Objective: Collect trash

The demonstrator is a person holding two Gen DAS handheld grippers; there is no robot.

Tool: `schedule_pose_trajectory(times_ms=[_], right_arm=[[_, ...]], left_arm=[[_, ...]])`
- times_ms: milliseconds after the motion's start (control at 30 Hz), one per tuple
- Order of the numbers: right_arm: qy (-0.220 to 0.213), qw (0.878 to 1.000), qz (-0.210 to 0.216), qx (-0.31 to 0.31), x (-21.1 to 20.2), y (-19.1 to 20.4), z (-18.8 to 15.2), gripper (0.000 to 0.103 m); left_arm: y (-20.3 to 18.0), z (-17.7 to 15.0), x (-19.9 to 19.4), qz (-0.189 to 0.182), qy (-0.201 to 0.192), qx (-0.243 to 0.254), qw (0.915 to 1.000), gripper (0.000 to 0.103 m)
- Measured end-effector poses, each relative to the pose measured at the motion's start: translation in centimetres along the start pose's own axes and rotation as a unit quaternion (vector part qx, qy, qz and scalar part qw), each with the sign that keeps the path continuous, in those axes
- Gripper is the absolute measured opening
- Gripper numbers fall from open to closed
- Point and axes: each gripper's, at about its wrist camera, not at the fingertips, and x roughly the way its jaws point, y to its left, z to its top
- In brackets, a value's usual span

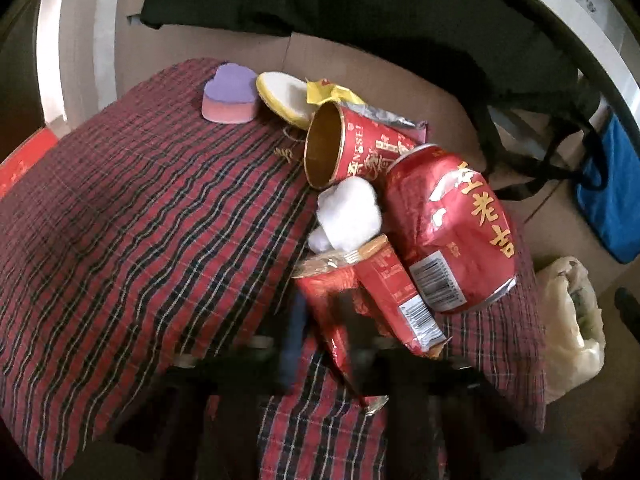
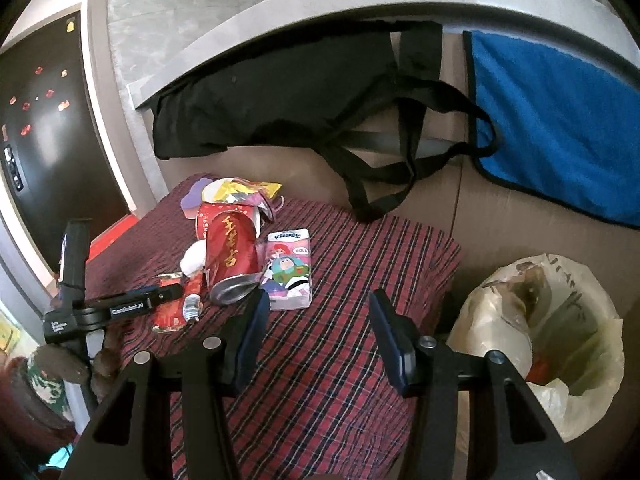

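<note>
Trash sits bunched on my plaid cloth (image 2: pixel 344 280): a dented red can (image 2: pixel 232 256) lying on its side, a red paper cup (image 1: pixel 340 148) tipped over behind it, a white wad (image 1: pixel 348 216) between the two, and a red snack wrapper (image 1: pixel 384 300). My left hand-held gripper (image 2: pixel 168 294) reaches in from the left, its fingers pressed onto the snack wrapper, pinching it; in the left wrist view the wrapper is blurred between the dark fingers. My right hand-held gripper (image 2: pixel 316 340) hangs above the cloth with its fingers spread wide, nothing between them. A cartoon tissue pack (image 2: pixel 288 272) lies just beside the can, on its right. A purple heart sponge (image 1: pixel 230 94) and yellow-rimmed lid (image 1: pixel 284 98) lie at the far end. A lined bin (image 2: pixel 552 344) stands off the cloth's right edge.
</note>
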Motion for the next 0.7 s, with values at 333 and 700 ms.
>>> schedule_pose_trajectory(times_ms=[333,700], right_arm=[[0.028,0.998,0.053,-0.026,2.4,3.6,0.7,0.049],[0.072,0.987,0.121,-0.077,8.3,13.5,2.1,0.049]], left_arm=[[3.1,1.0,-7.5,-0.004,-0.095,0.032,0.995,0.008],[10.2,0.5,-11.3,0.01,-0.118,0.007,0.9929,0.007]])
